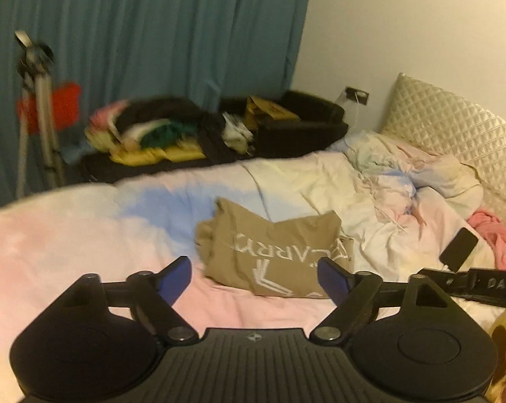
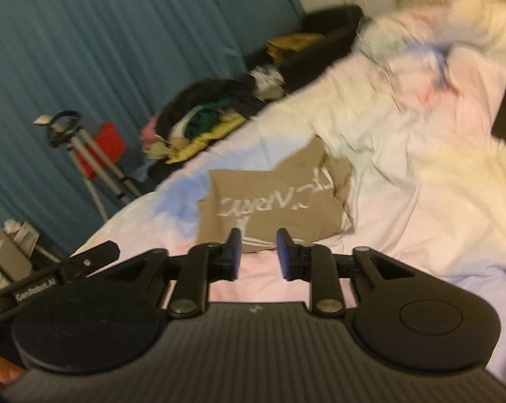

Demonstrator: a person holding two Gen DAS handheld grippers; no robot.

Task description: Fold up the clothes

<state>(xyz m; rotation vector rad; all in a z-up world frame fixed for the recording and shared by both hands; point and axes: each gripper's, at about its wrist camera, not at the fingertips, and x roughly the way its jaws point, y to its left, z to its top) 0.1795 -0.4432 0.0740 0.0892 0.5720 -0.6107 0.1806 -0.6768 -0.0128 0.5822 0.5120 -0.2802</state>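
Tan folded shirt (image 1: 273,252) on bed, apparently released, left gripper (image 1: 253,280) jaws wide, right gripper (image 2: 259,252) jaws parted

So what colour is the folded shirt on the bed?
The folded shirt is tan with white lettering, clearest in the left wrist view.

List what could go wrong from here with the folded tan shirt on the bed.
1. The tan shirt lies folded on a soft, rumpled duvet; pressing nearby may loosen the fold.
2. Both grippers are empty, the left gripper wide, the right gripper narrower; a low pass might snag the shirt's near edge.
3. The phone and its cable lie close to the pink garment; reaching for that could drag them.
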